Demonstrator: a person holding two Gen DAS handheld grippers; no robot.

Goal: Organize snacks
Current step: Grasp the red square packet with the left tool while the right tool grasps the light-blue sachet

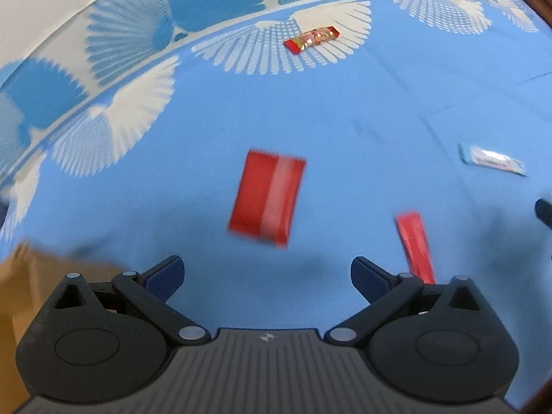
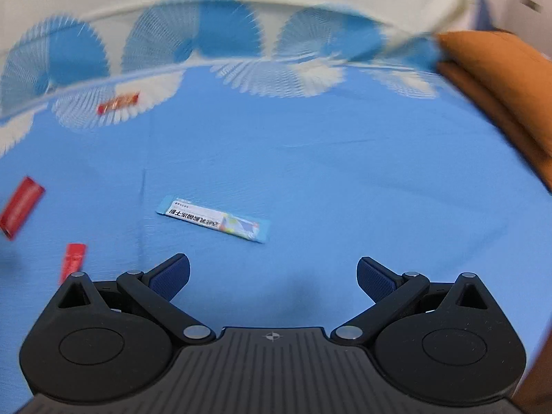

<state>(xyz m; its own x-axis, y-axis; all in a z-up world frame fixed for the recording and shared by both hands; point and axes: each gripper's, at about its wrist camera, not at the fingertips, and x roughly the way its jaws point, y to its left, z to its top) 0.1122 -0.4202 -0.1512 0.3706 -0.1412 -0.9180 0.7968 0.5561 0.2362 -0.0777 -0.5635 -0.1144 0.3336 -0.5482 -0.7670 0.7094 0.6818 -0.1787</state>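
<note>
Your snacks lie scattered and unsorted on the blue patterned cloth (image 1: 362,110): the wide red packet (image 1: 265,198) sits at twelve o'clock from your left claw (image 1: 267,276), the narrow red stick (image 1: 414,245) at two o'clock just beside its right finger, the red-and-gold bar (image 1: 312,38) far off at twelve, and the blue-and-white sachet (image 2: 212,219) near eleven o'clock of your right claw (image 2: 272,276). Nothing appears gathered; all four remain to be collected. A brown box edge (image 1: 20,286) shows at nine o'clock. Both claws hover low over the cloth, spread wide, holding nothing.
</note>
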